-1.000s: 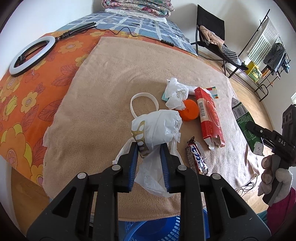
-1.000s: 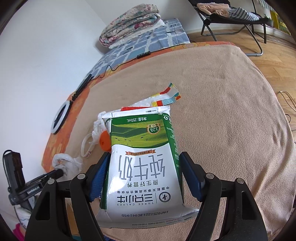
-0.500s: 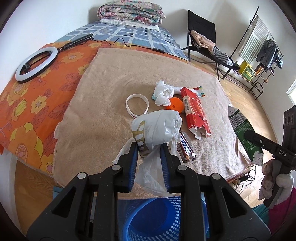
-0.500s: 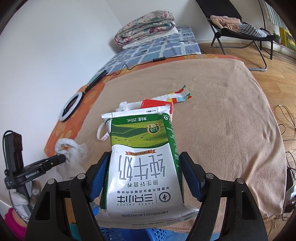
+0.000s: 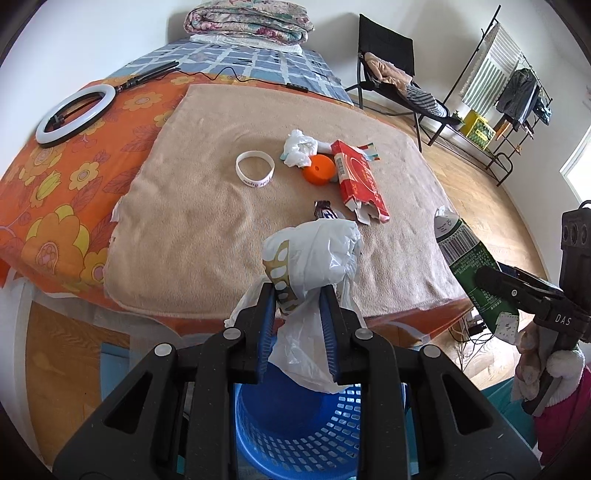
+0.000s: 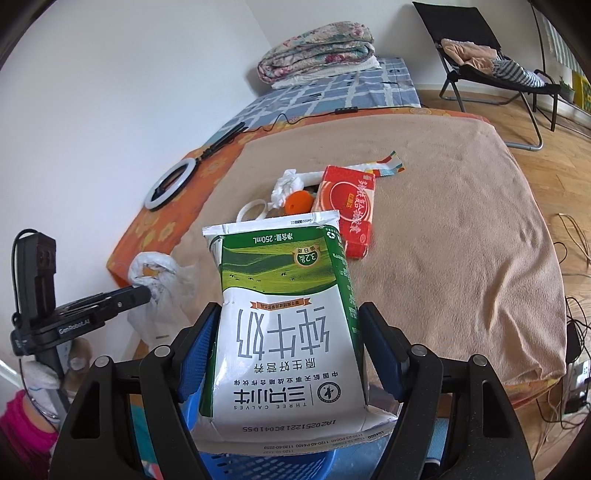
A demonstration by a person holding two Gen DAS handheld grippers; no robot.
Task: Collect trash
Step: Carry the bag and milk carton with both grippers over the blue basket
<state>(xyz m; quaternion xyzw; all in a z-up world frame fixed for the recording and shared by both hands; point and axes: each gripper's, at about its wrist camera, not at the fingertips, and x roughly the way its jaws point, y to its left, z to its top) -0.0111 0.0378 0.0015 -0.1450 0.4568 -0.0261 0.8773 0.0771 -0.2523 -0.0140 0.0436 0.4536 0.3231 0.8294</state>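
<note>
My left gripper (image 5: 297,325) is shut on a crumpled white plastic bag (image 5: 314,258) and holds it above a blue mesh basket (image 5: 295,421) off the bed's near edge. My right gripper (image 6: 290,350) is shut on a green and white milk carton (image 6: 284,325), also over the basket (image 6: 266,465). On the tan blanket (image 5: 207,206) lie a red box (image 5: 360,181), an orange lid (image 5: 319,169), crumpled white tissue (image 5: 299,147), a white ring band (image 5: 255,170) and a candy bar wrapper (image 5: 325,213).
An orange floral sheet (image 5: 66,184) holds a ring light (image 5: 75,114). A folded quilt (image 5: 247,20) lies at the bed's far end. A black chair (image 5: 391,85) and a clothes rack (image 5: 509,92) stand on the wooden floor to the right.
Both grippers have pulled back from the blanket with the bag and the carton, past the bed's edge. The blue basket has come into view beneath them.
</note>
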